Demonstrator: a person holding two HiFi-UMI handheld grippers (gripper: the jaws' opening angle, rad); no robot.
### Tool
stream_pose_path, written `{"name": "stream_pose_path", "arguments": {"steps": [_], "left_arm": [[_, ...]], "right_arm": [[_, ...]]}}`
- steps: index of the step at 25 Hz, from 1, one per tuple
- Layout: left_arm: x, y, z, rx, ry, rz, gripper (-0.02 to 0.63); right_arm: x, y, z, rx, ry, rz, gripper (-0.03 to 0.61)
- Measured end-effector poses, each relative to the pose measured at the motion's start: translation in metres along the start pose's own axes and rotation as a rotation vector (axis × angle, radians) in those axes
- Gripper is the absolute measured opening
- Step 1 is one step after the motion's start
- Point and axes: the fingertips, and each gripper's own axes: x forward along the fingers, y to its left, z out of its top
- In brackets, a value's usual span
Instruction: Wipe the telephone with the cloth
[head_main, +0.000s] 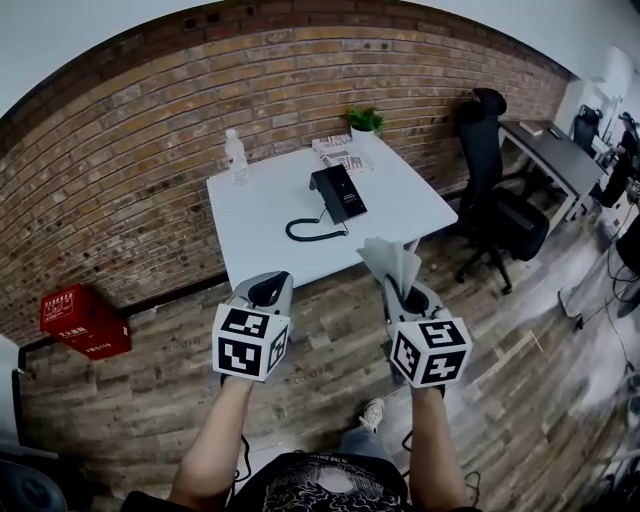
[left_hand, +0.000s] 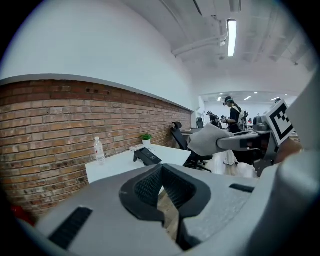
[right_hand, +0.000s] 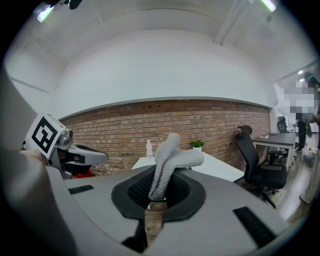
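Cloth in grip, wiping not yet begun.
The right gripper clamps the cloth. The left gripper has its jaws together, empty. The telephone lies untouched on the table, and both grippers are well short of the table.

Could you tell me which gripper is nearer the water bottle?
Left. The left gripper hangs short of the table, nearly opposite the water bottle; the right gripper, clamping the cloth, is farther right.

Open wooden floor up to the tabletop's near edge, bare surface left and right of the telephone, with coiled cord before it, bottle far left, papers and plant behind, office chair beside the right edge.
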Motion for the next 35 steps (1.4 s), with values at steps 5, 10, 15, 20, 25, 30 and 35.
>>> {"name": "stream_pose_path", "arguments": {"steps": [5,10,15,20,25,30,35], "left_arm": [[0.054,-0.010,0.018,-0.015,0.021,0.029,0.005],[0.094,-0.011,0.033,-0.041,0.033,0.096,0.005],[0.128,-0.012,0.042,-0.068,0.049,0.148,0.005],[0.154,-0.014,0.047,-0.081,0.060,0.198,0.005],[0.171,-0.013,0.045,-0.090,0.077,0.236,0.005],[0.178,-0.006,0.039,-0.113,0.092,0.271,0.005],[0.187,0.010,0.036,-0.130,0.088,0.288,0.005]], "right_arm": [[0.031,-0.051,0.009,0.004,0.009,0.045,0.011],[0.063,-0.095,0.020,-0.003,0.017,0.108,0.011],[0.089,-0.125,0.029,-0.020,0.027,0.166,0.011],[0.113,-0.148,0.029,-0.027,0.040,0.222,0.011],[0.133,-0.163,0.032,-0.038,0.045,0.272,0.011],[0.152,-0.166,0.033,-0.057,0.053,0.311,0.011],[0.175,-0.160,0.036,-0.090,0.059,0.337,0.011]]}}
